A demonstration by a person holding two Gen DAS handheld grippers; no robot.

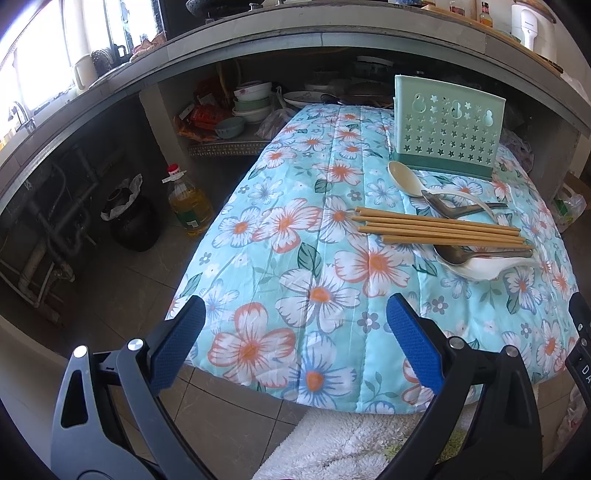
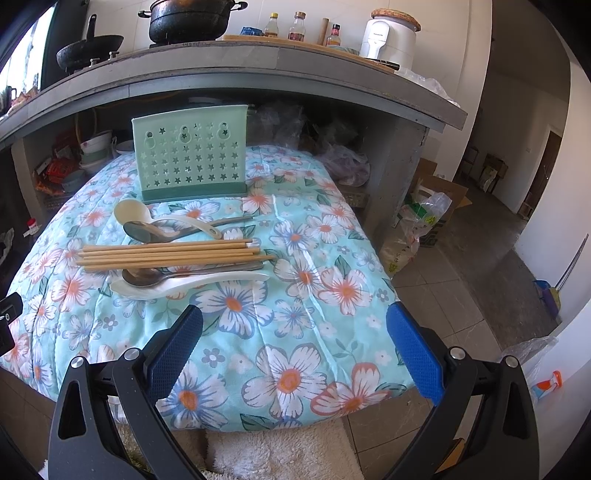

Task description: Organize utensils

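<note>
Two hand-held grippers hover over the near edge of a table draped in a flowered quilt [image 1: 295,258], both with blue-padded jaws spread wide and holding nothing. The left gripper [image 1: 295,343] hangs above the quilt's near left corner; the right gripper [image 2: 295,347] hangs above its near right part. The utensils lie together in a loose pile toward the far side of the quilt, well apart from both grippers. A bundle of wooden chopsticks [image 1: 443,229] lies crosswise in the middle of the pile. On its far side, a cream plastic spoon [image 1: 402,177] and a metal spoon [image 1: 439,203] overlap; on its near side, a second metal spoon [image 2: 144,277] rests in the bowl of a white ladle-shaped spoon [image 2: 177,286]. Just beyond the pile a pale green holder [image 1: 447,129], pierced with star-shaped holes, stands upright on a darker green base. Behind the table runs a stone counter [image 2: 258,62] with a black pot [image 2: 188,18], a wok [image 2: 88,48] and bottles on top. A white fluffy rug [image 2: 280,454] lies on the tiled floor below the quilt's edge.
</note>
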